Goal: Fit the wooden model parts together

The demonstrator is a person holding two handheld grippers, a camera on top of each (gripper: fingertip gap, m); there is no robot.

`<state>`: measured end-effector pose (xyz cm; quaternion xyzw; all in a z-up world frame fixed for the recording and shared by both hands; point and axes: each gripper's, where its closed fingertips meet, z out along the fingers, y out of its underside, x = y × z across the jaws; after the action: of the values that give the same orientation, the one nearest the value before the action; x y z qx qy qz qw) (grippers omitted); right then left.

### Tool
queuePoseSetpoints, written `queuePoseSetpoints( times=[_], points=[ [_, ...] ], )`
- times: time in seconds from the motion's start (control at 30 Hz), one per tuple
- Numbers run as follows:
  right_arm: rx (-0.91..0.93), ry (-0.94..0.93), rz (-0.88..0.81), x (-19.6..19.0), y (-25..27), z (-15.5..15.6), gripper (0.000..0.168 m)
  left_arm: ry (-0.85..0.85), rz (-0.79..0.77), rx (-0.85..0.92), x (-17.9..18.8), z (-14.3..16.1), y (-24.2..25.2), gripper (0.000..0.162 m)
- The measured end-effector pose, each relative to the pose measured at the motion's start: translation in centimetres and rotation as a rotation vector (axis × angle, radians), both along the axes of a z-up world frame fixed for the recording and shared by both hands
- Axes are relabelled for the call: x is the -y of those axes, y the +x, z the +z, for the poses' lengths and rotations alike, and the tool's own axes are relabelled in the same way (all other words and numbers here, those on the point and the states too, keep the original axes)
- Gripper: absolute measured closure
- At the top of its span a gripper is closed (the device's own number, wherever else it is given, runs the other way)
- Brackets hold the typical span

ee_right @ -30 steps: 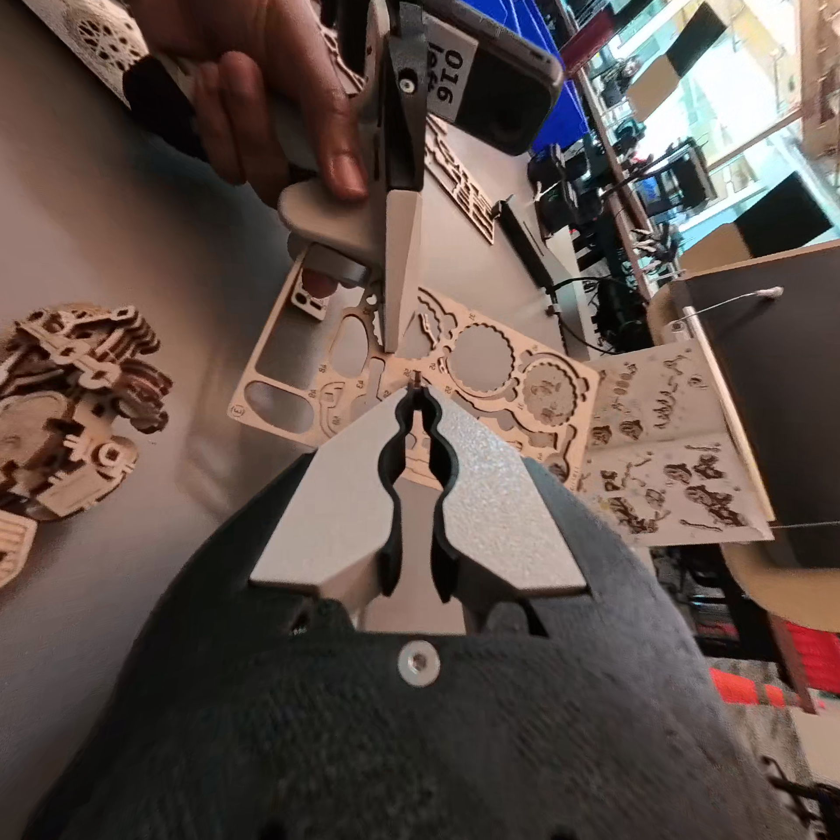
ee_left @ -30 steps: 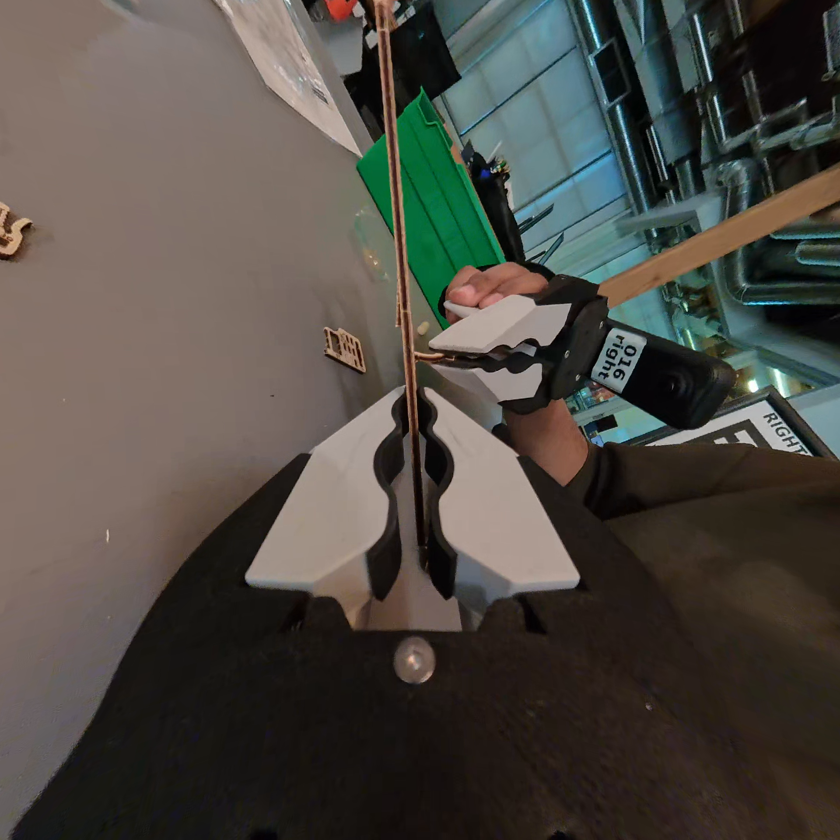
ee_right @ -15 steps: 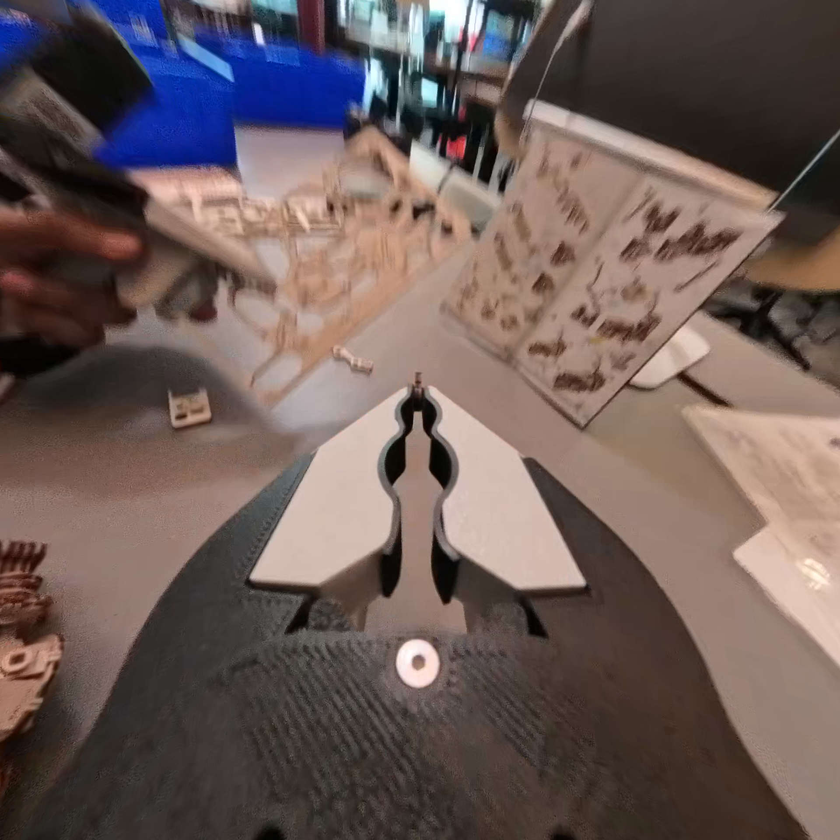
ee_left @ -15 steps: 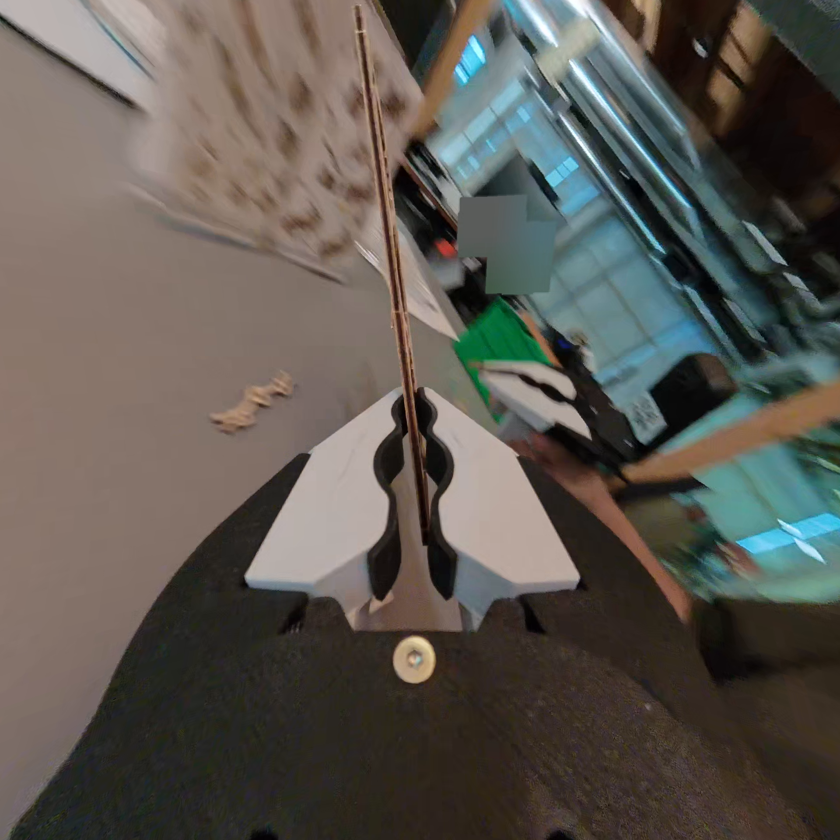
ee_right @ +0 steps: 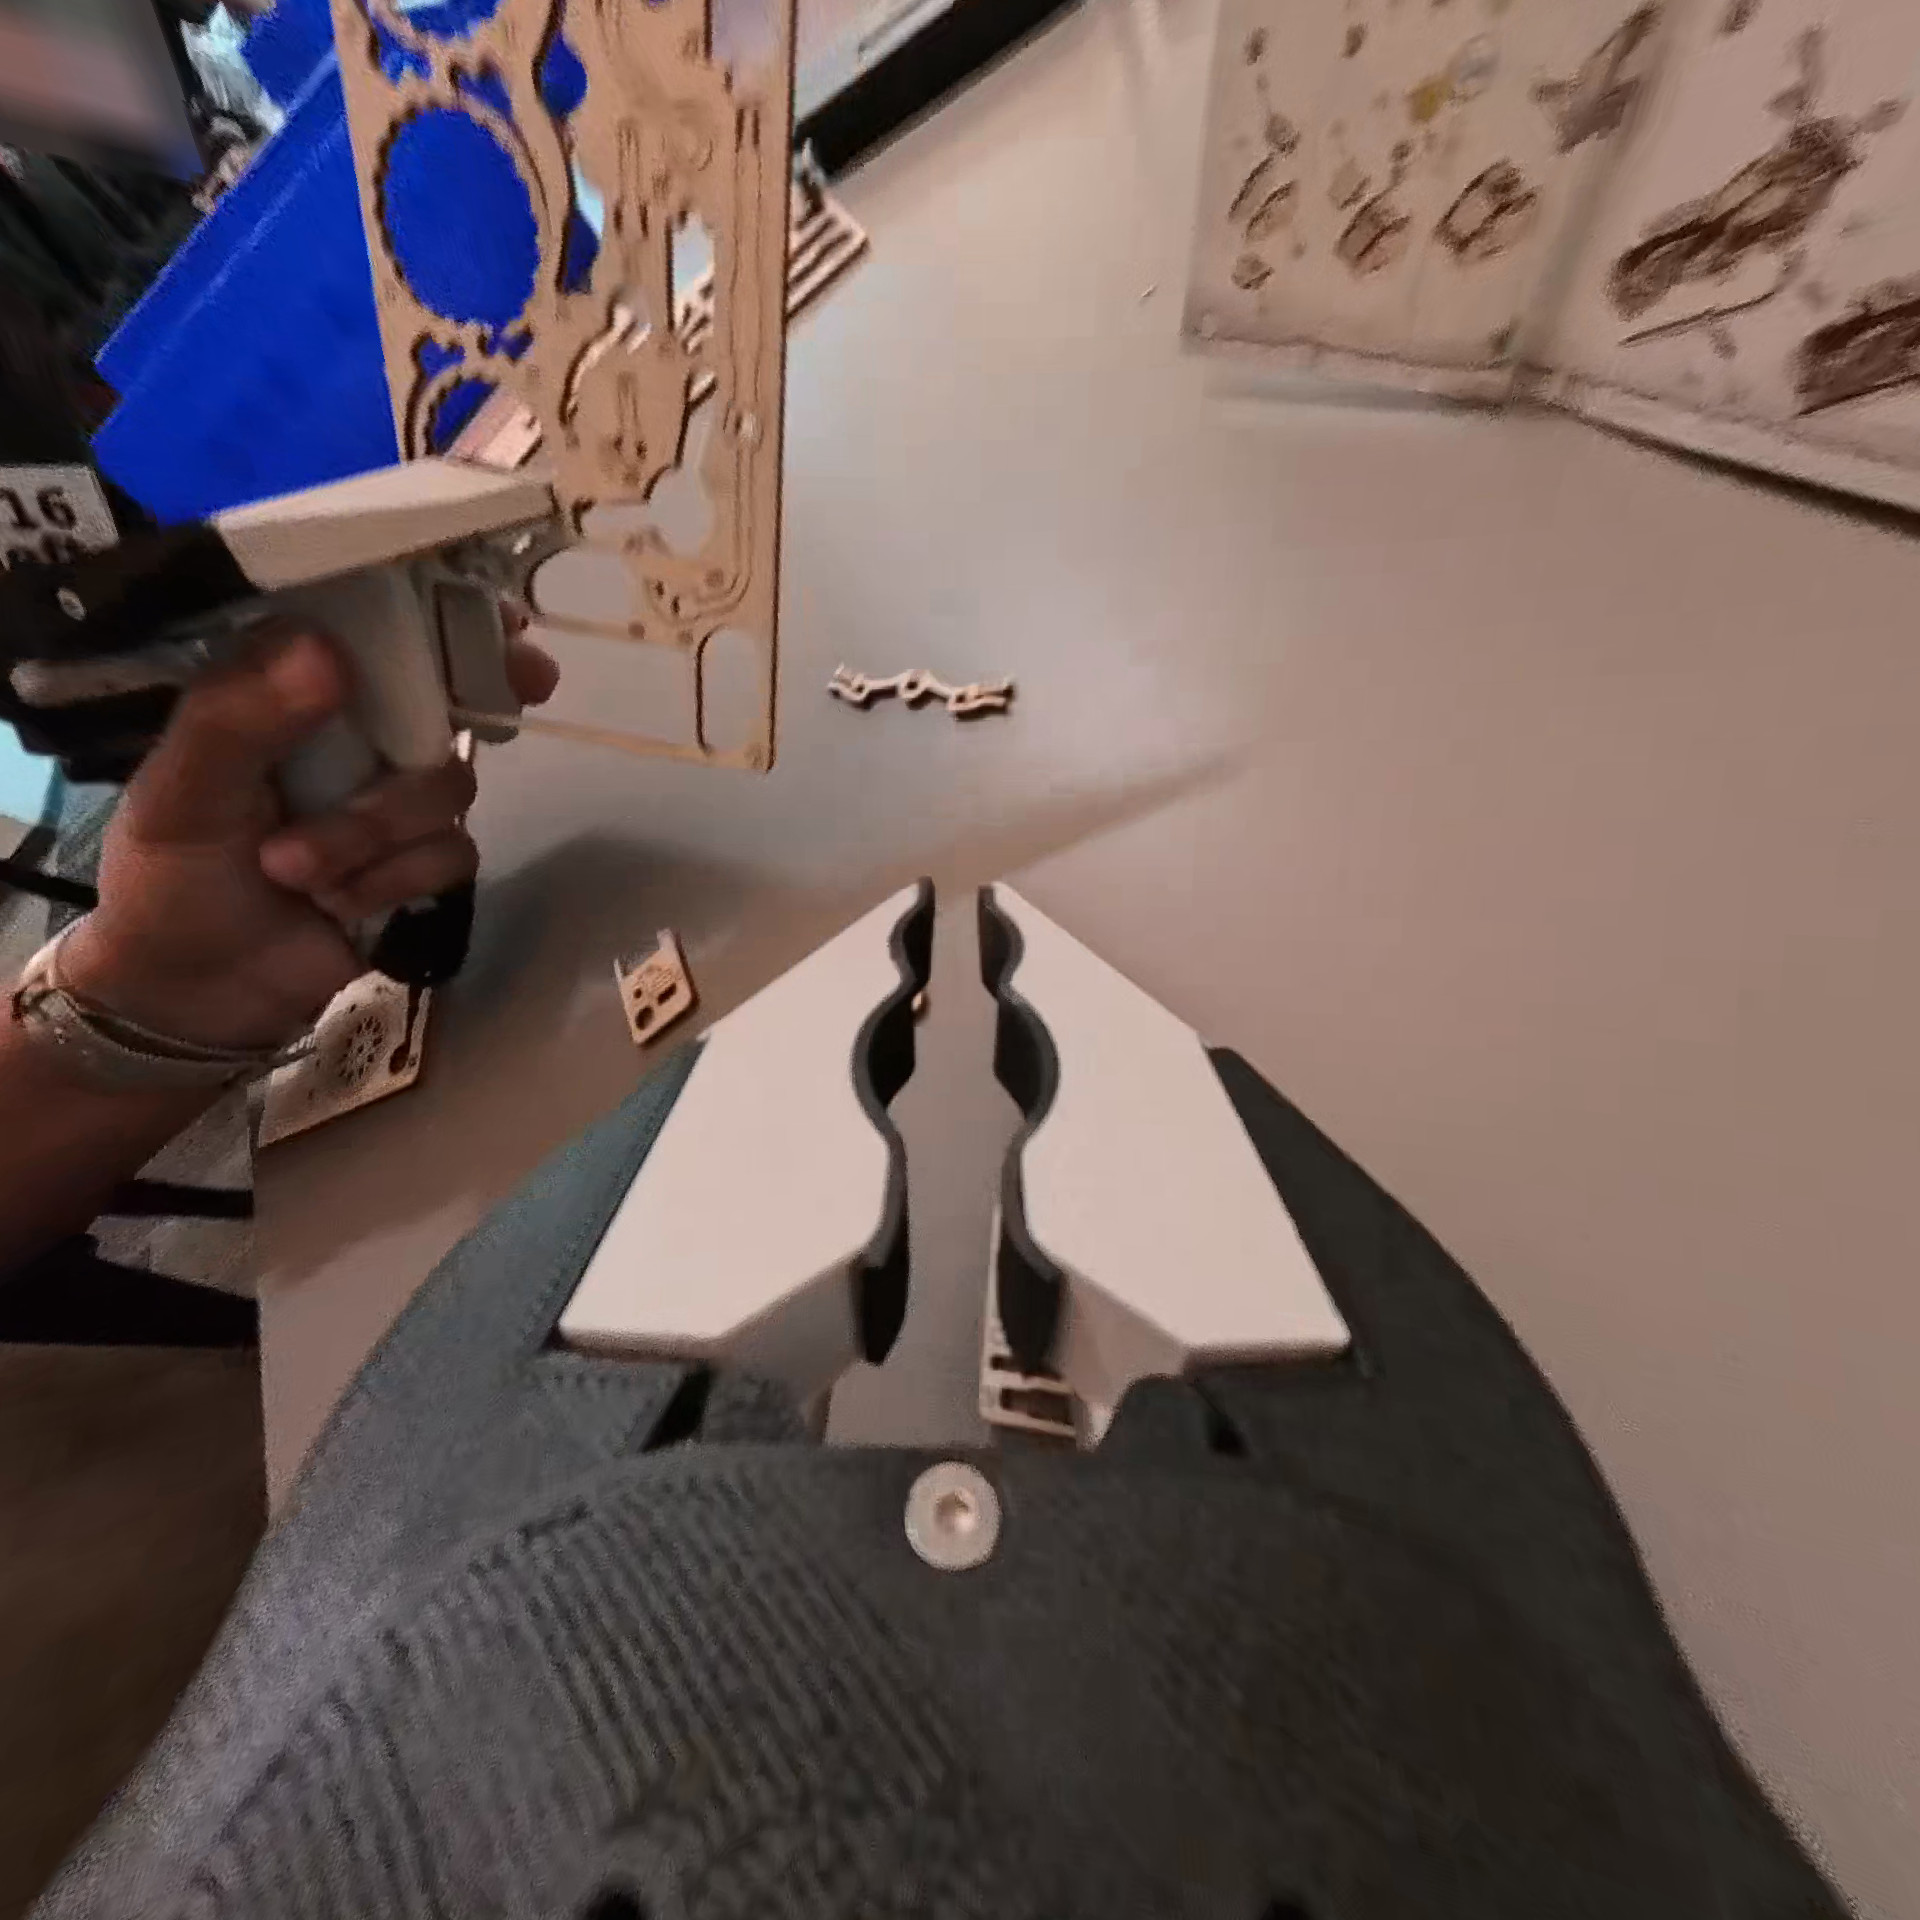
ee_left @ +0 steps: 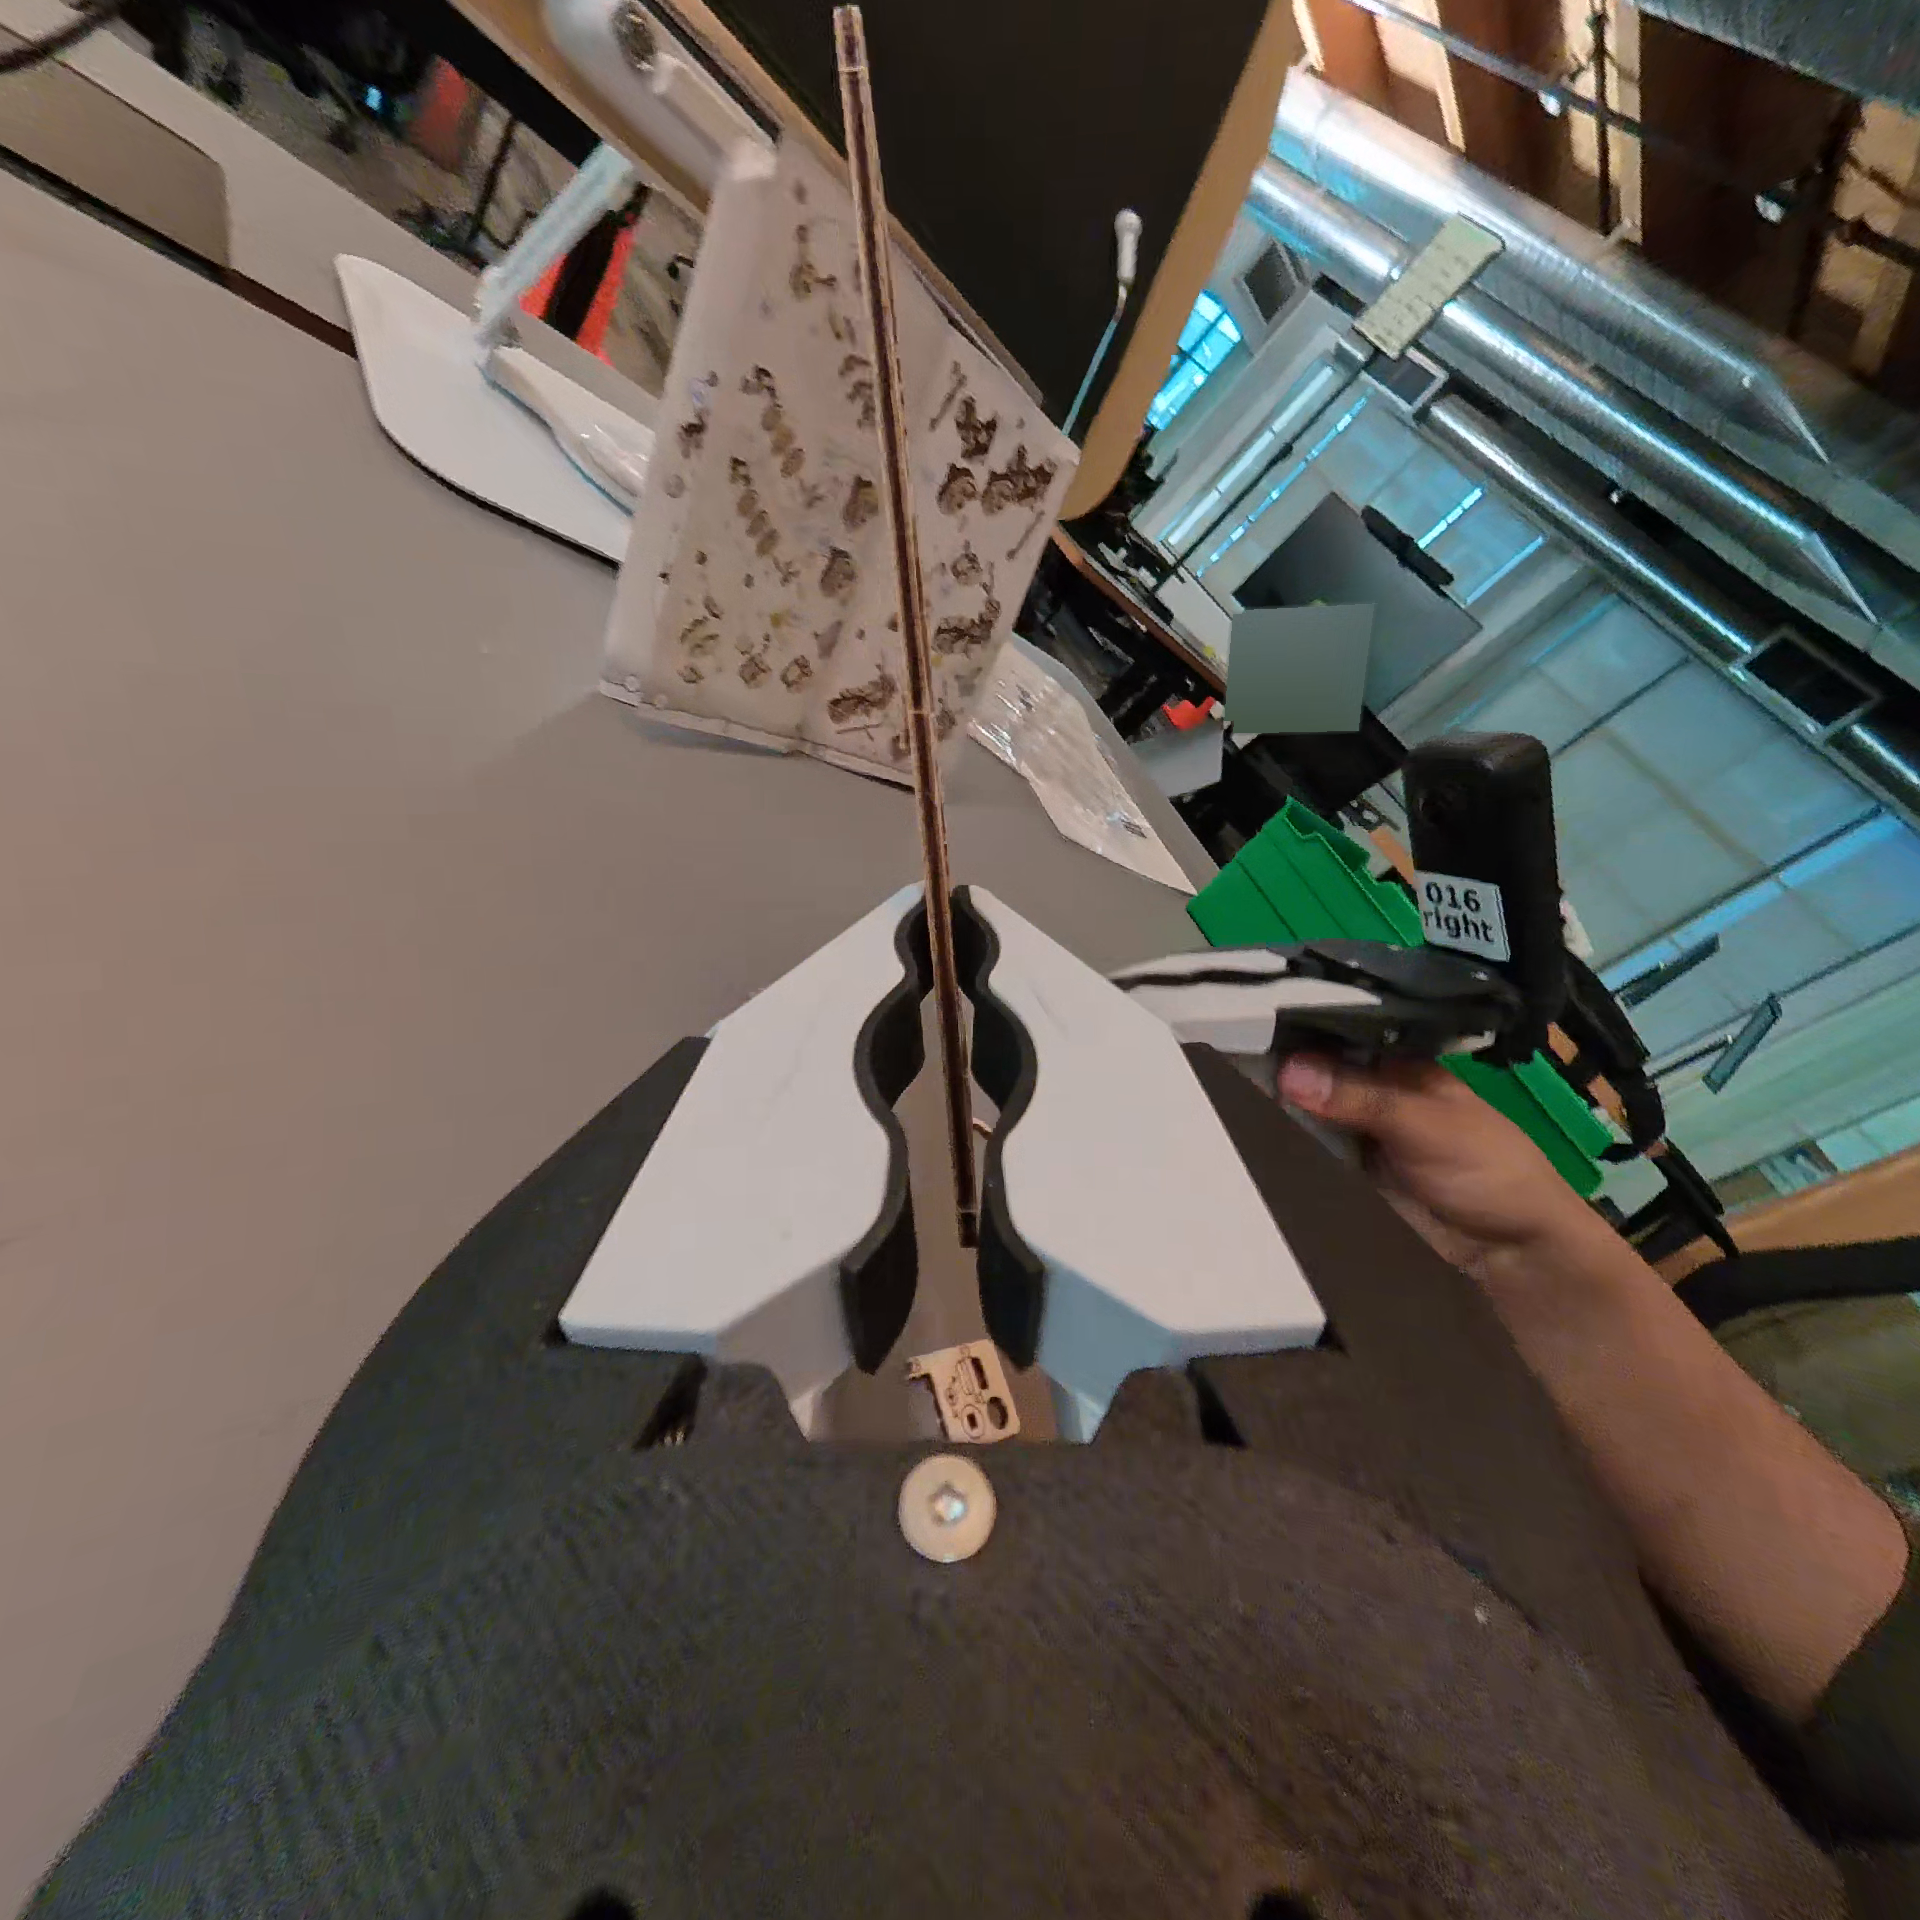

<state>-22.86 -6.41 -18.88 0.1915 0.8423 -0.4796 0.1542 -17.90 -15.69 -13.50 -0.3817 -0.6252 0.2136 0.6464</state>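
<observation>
My left gripper [ee_left: 945, 899] is shut on a thin laser-cut wooden sheet [ee_left: 894, 468], seen edge-on and standing upright above the grey table. In the right wrist view the same sheet [ee_right: 623, 364] shows its cut-out holes, held by the left gripper [ee_right: 561, 509] at the left. My right gripper [ee_right: 956, 894] hangs over the table with its jaws a little apart and nothing between the tips. It also shows in the left wrist view [ee_left: 1143, 982], to the right of the sheet and apart from it. A small wooden part [ee_right: 655, 997] lies on the table below the sheet.
A long curly wooden piece [ee_right: 920, 691] lies farther out on the table. A printed instruction sheet [ee_left: 790, 540] stands propped at the back. A green bin [ee_left: 1309, 904] is off the right edge, a blue bin [ee_right: 260, 343] behind the sheet. A gear-patterned piece [ee_right: 353, 1049] lies under the left hand. The grippers' ends are close to 12 cm from one another. The long curly wooden piece [ee_right: 920, 691] is about equally far from each gripper, around 9 cm.
My right gripper has pulled away from the sheet and its jaws have parted; the tiny piece at its tips is gone. My left gripper has swung round, still holding the sheet.
</observation>
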Motion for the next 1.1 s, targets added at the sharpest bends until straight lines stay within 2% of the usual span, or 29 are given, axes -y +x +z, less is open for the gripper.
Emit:
queuePoseSetpoints(
  times=[0.1, 0.23, 0.3, 0.43, 0.47, 0.57, 0.7, 0.8, 1.1],
  points=[
    [-0.082, -0.110, 0.003, -0.5, -0.6, 2.7, 0.147, -0.004, -0.077, -0.031, -1.6, 0.5, 0.0, 0.162],
    [-0.210, -0.218, 0.065, -0.6, 1.2, 5.1, 0.134, 0.100, -0.303, -0.124, -5.4, 2.2, 0.5, 0.162],
    [-0.170, -0.321, 0.095, -0.5, 2.7, 6.4, 0.129, 0.172, -0.380, -0.156, -6.7, 2.7, 0.9, 0.162],
    [0.089, -0.551, 0.183, -0.9, 5.2, 9.5, 0.117, 0.267, -0.512, -0.166, -8.8, 3.0, 1.5, 0.162],
    [0.136, -0.556, 0.190, -1.0, 5.2, 9.5, 0.122, 0.275, -0.539, -0.164, -9.3, 2.9, 1.6, 0.162],
    [0.142, -0.540, 0.185, -1.3, 4.8, 8.8, 0.160, 0.261, -0.572, -0.168, -10.1, 2.9, 1.8, 0.162],
    [0.139, -0.515, 0.229, -1.4, 5.3, 8.6, 0.168, 0.141, -0.528, -0.114, -9.8, 1.5, 1.4, 0.151],
    [0.120, -0.455, 0.256, -1.3, 5.8, 7.5, 0.168, 0.165, -0.506, -0.133, -8.9, 1.9, 1.3, 0.140],
    [0.350, -0.380, 0.283, -1.0, 6.7, 5.9, 0.167, 0.212, -0.434, -0.170, -6.8, 2.4, 1.1, 0.145]
  ],
)
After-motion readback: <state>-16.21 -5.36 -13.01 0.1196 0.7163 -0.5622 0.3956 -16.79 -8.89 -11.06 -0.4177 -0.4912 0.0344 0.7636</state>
